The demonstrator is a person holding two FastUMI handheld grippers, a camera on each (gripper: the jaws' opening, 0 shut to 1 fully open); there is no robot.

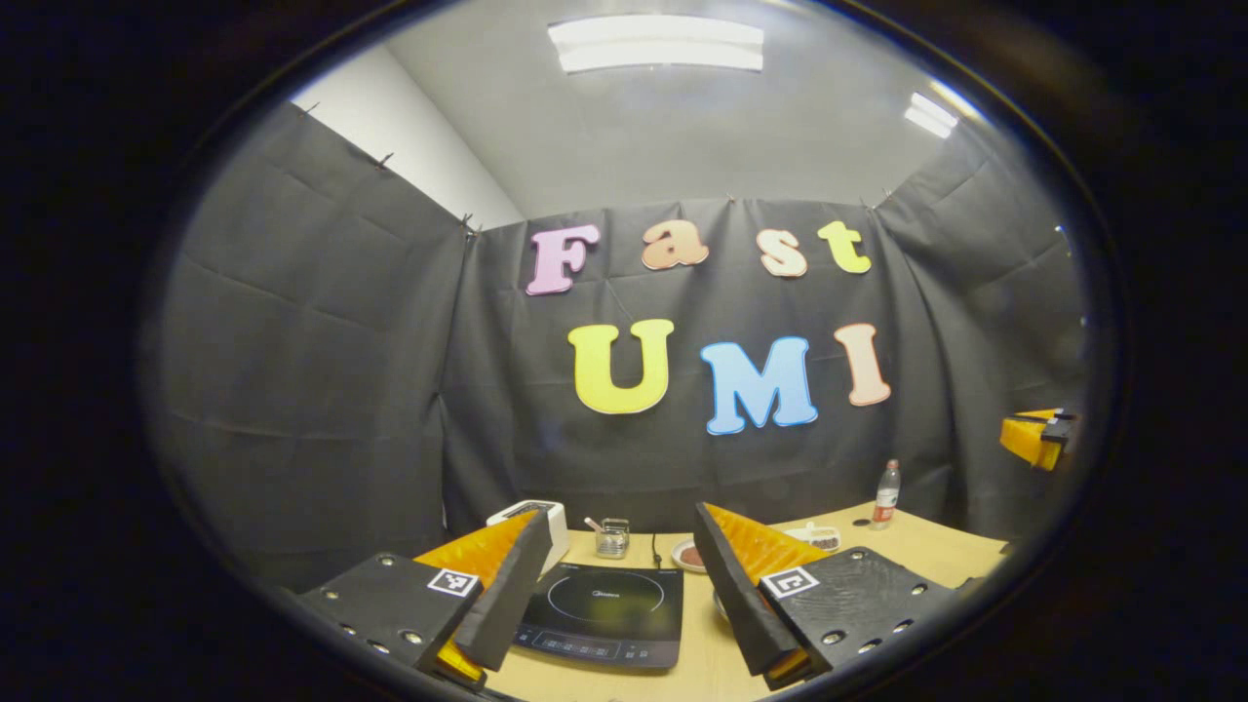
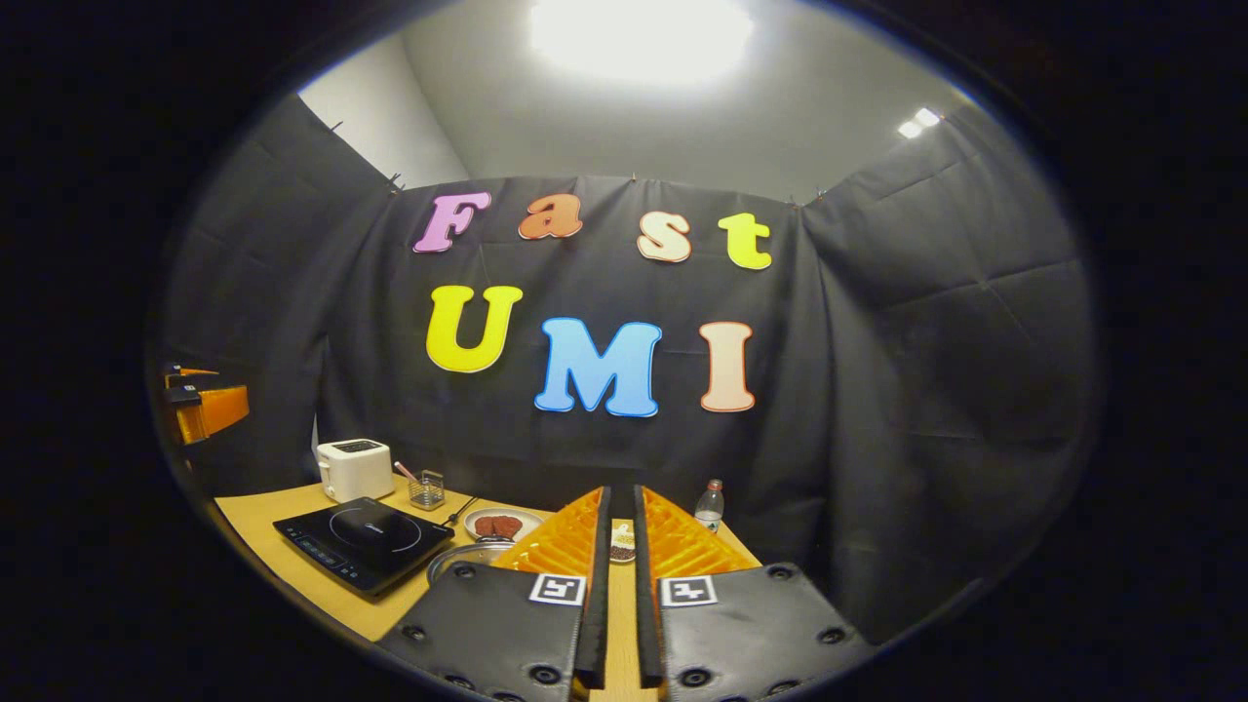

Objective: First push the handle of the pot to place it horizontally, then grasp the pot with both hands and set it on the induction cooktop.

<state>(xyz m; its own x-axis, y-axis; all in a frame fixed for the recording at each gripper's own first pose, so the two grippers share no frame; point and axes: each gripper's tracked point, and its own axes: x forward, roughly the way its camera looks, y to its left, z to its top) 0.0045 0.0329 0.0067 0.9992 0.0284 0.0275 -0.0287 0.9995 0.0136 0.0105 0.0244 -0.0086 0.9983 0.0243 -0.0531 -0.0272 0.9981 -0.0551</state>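
Pot [image 2: 466,556], glimpsed just left of the nearly closed, empty right gripper [image 2: 614,546], is best nudged at its handle while the wide-spread left gripper [image 1: 614,575] is kept clear.

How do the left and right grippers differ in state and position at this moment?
The left gripper has its fingers spread wide, while the right gripper has its fingers nearly closed with a narrow gap. The left gripper looks over the induction cooktop; the right gripper sits to the cooktop's right, with the pot rim by its left finger. Both hold nothing and hover above the wooden table.
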